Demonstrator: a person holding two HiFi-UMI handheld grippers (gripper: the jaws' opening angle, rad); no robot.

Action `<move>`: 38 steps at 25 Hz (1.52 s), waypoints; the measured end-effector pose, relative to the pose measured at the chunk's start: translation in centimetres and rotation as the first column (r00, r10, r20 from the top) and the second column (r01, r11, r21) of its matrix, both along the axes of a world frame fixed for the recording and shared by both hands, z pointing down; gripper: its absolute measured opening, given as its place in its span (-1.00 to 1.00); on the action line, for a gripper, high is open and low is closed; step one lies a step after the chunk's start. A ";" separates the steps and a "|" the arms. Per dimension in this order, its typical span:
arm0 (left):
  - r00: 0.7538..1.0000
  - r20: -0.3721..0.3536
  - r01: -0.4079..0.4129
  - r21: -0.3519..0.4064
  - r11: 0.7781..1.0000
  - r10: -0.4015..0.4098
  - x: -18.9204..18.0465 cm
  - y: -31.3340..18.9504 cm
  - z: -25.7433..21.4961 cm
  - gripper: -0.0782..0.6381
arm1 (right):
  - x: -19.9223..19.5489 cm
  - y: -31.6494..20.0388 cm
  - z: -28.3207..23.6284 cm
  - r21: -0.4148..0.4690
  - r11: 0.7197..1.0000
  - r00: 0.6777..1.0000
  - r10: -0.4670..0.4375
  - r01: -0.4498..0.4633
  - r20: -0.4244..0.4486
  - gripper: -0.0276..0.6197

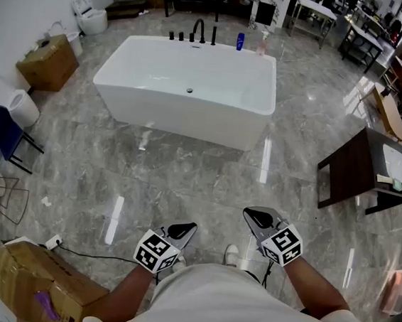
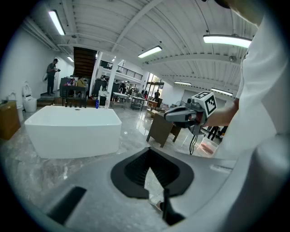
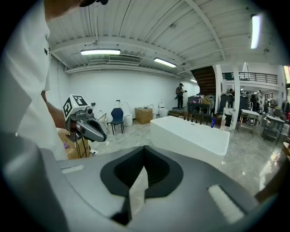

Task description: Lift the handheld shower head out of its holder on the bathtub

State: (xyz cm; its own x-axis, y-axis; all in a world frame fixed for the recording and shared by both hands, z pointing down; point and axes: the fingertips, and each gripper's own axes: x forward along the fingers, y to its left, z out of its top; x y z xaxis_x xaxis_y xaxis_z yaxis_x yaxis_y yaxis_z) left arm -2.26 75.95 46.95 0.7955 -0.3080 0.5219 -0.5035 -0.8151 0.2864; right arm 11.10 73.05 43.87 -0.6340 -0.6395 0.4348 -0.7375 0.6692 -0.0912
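The white bathtub (image 1: 190, 123) stands across the grey marble floor, well ahead of me. Black tap fittings (image 1: 198, 32) line its far rim; a slim upright black piece (image 1: 214, 35) there looks like the handheld shower head in its holder. Both grippers hang low in front of my body, far short of the tub. The left gripper (image 1: 191, 226) is shut and holds nothing, and so is the right gripper (image 1: 247, 213). The tub (image 2: 72, 136) shows past the closed left gripper (image 2: 148, 158), with the right gripper (image 2: 181, 113) alongside. The tub (image 3: 190, 136) lies beyond the closed right gripper (image 3: 144, 156).
A blue bottle (image 1: 240, 41) and a pink one (image 1: 262, 43) stand on the tub's far rim. A dark wooden table (image 1: 361, 170) sits at the right. Cardboard boxes (image 1: 48, 62) (image 1: 38, 282), a blue chair (image 1: 4, 132) and a toilet (image 1: 91, 16) line the left.
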 end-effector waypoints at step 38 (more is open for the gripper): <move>0.995 -0.059 -0.080 0.074 0.994 0.085 14.4 -24.4 -2.5 -0.76 | 18.0 -27.9 0.1 0.072 0.960 0.963 0.267 -0.269 0.041 0.27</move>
State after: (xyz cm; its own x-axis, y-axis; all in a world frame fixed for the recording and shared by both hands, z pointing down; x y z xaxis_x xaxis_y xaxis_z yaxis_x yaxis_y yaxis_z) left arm 12.19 51.54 44.42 0.8496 -0.2750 0.4500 -0.4170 -0.8727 0.2540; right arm 29.06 45.10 43.96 -0.4470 -0.8183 0.3614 -0.8885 0.4530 -0.0732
